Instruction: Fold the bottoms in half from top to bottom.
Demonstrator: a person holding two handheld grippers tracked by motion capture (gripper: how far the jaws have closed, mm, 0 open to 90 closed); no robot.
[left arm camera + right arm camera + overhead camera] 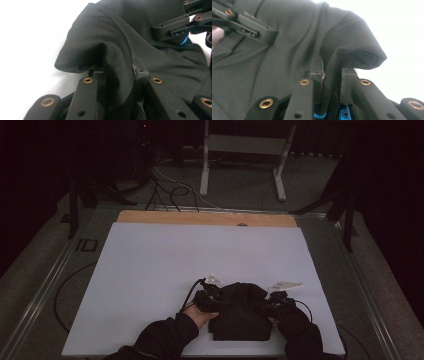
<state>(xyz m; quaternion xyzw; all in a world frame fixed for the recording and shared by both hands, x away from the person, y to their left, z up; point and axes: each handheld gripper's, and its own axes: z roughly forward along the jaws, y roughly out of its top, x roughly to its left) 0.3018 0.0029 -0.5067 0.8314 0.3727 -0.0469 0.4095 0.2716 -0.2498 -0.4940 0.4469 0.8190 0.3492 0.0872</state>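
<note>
Both grippers (209,301) (278,306) level, pinching black cloth (242,312)

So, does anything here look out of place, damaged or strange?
Nothing stands out. The black garment lies bunched at the near edge of the white table, as expected mid-handling. The left gripper and the right gripper each pinch a fold of it. No tear or spill shows.
</note>
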